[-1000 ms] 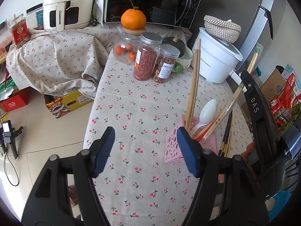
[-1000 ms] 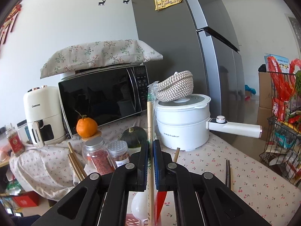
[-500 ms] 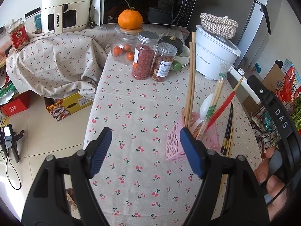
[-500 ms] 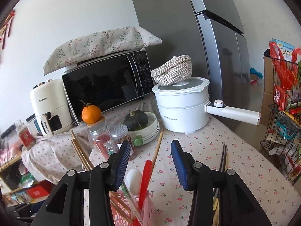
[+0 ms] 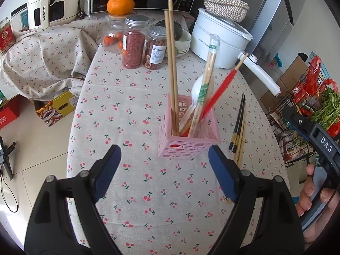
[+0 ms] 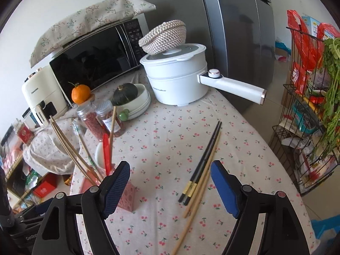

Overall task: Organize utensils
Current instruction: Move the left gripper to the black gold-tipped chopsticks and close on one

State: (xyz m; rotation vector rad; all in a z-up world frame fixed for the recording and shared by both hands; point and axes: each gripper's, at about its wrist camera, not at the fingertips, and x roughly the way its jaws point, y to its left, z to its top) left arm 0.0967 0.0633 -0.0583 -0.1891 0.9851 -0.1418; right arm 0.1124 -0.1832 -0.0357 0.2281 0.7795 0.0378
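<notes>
A pink perforated holder (image 5: 188,137) stands on the cherry-print tablecloth (image 5: 127,110). It holds long wooden chopsticks (image 5: 172,63), wrapped chopsticks (image 5: 207,78), a red-handled utensil (image 5: 221,89) and a white spoon (image 5: 201,87). Black chopsticks (image 6: 203,163) and pale wooden chopsticks (image 6: 197,193) lie flat on the cloth right of the holder (image 6: 127,195). My left gripper (image 5: 164,170) is open and empty just in front of the holder. My right gripper (image 6: 170,187) is open and empty above the lying chopsticks.
At the back stand a white electric pot (image 6: 176,80) with a long handle (image 6: 233,85), a woven bowl (image 6: 163,36), jars (image 5: 135,42), an orange (image 5: 120,4), a microwave (image 6: 95,53) and an air fryer (image 5: 55,0). A wire rack (image 6: 308,116) stands right of the table.
My right gripper opened, let go of the wrapped chopsticks into the holder, and pulled back to the right over the lying chopsticks. My left gripper drew back slightly.
</notes>
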